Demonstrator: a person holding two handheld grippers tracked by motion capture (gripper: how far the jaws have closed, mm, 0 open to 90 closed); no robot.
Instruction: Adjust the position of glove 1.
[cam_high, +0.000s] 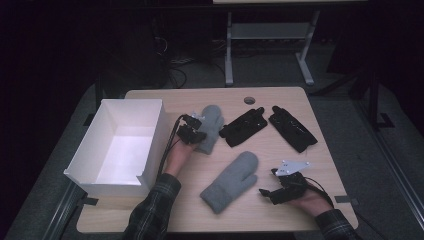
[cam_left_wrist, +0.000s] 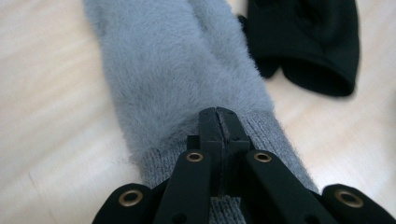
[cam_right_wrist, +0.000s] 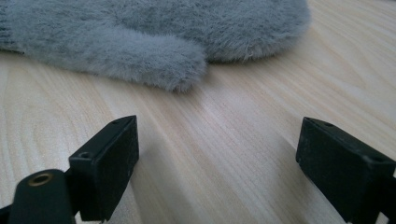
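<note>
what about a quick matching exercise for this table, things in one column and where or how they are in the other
Things:
1. fuzzy grey mitten by the box
2. fuzzy grey mitten near the front edge
3. white open cardboard box
4. right hand-held gripper

States:
a. jaws open over bare wood
b. lying free in the middle of the table
c. at the table's left side
d. pinched at its knit cuff by the shut left hand-held gripper

Pairs: 1-d, 2-b, 3-c, 4-a
</note>
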